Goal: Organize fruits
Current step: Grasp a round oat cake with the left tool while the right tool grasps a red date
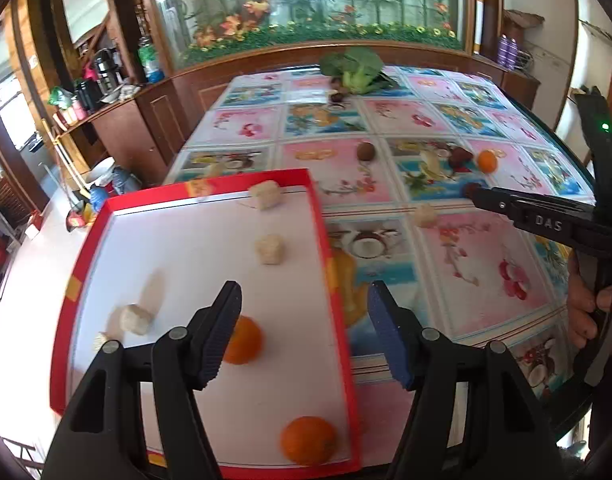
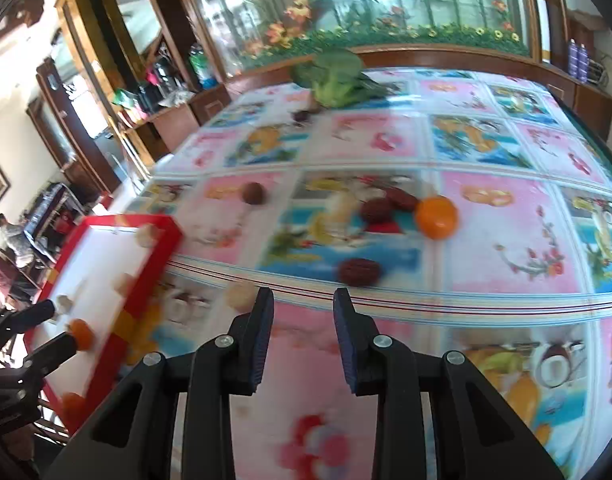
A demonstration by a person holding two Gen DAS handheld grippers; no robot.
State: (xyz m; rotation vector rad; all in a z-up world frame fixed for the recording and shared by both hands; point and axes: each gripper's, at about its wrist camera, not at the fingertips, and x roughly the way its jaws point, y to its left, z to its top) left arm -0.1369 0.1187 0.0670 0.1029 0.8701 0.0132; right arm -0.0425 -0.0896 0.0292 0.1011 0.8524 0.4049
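the left gripper [image 1: 304, 334] hangs with jaws spread over a shallow red-rimmed white tray [image 1: 333, 240] holding two round oranges [image 1: 244, 340] and pale beige lumps [image 1: 270, 249]. the right gripper [image 1: 471, 191] reaches across the fruit-patterned tablecloth [image 1: 485, 264] near a third orange [image 1: 487, 161].

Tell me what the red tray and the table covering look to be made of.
Red tray: probably cardboard, like a box lid, with thin folded red walls, a matte white inside and taped corners.
Table covering: likely glossy plastic or vinyl sheet, with printed fruit squares and window glare on it; the material beneath is hidden.
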